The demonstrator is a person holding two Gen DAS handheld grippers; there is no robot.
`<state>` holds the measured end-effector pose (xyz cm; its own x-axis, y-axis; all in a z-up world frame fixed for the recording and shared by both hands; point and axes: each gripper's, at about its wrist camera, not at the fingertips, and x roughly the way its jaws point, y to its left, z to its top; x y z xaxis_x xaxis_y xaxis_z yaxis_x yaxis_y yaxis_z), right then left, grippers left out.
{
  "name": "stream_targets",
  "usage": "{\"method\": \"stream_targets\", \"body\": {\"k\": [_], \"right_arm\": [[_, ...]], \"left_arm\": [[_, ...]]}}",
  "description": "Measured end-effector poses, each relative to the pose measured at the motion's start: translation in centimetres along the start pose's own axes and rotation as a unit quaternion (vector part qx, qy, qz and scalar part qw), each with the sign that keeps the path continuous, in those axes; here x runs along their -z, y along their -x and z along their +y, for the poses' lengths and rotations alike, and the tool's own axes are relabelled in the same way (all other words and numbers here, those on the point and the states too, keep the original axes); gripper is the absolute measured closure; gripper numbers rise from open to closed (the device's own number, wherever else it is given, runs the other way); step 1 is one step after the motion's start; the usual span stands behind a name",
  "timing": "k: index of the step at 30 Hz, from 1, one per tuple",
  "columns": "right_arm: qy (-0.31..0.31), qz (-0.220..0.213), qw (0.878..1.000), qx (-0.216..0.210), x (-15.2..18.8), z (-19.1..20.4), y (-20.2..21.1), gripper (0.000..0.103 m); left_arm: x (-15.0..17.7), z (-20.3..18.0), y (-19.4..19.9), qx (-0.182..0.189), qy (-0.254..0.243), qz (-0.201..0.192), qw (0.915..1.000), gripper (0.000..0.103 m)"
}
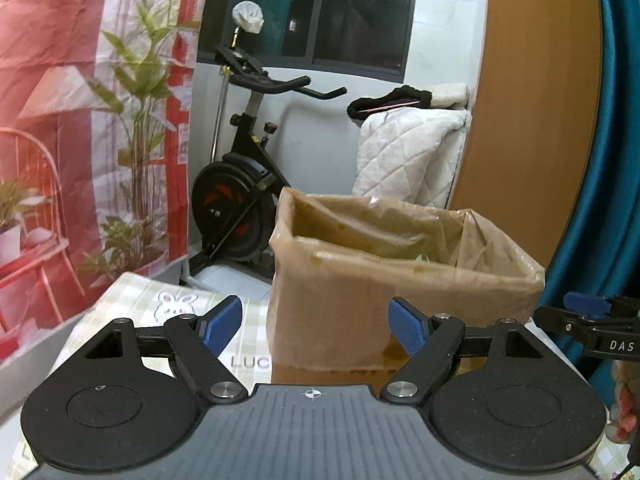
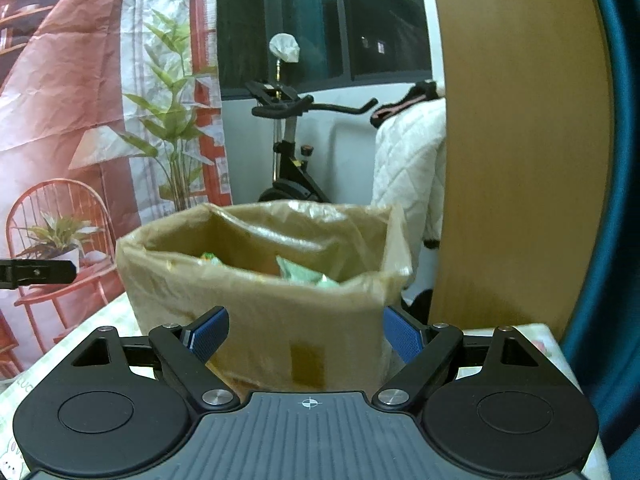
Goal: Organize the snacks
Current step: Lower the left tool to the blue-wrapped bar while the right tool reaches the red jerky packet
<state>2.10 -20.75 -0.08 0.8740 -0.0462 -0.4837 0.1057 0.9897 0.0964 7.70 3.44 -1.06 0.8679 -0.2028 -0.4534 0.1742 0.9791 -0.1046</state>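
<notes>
Snacks (image 2: 298, 274) lie inside the cardboard box (image 2: 260, 320), which is lined with a translucent plastic bag and stands on the worktop (image 1: 160, 300) with its checked cloth. Only green and orange packet tops show above the near rim; the number of packets cannot be determined. Judgement: part of the sorting is done, since some packets are already in the box. No loose packet is visible on the worktop, so what remains cannot be assessed.

The left hand-held gripper (image 1: 316, 326) faces the box with its jaws spread wide and nothing between the blue pads. The right hand-held gripper (image 2: 306, 334) stands likewise, spread and empty, just before the box wall. Behind the box are an exercise bike (image 1: 240, 200), a quilted cover (image 1: 408, 152) and a printed backdrop (image 1: 80, 120).
</notes>
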Motion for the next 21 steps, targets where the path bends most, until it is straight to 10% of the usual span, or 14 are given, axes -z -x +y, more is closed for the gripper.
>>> {"method": "stream_targets", "body": {"k": [21], "right_arm": [[-0.009,0.061,0.998,0.012,8.4,-0.1,0.0,0.022]], "left_arm": [[6.6,0.8,0.2,-0.016,0.035,0.058,0.9975,0.021]]}}
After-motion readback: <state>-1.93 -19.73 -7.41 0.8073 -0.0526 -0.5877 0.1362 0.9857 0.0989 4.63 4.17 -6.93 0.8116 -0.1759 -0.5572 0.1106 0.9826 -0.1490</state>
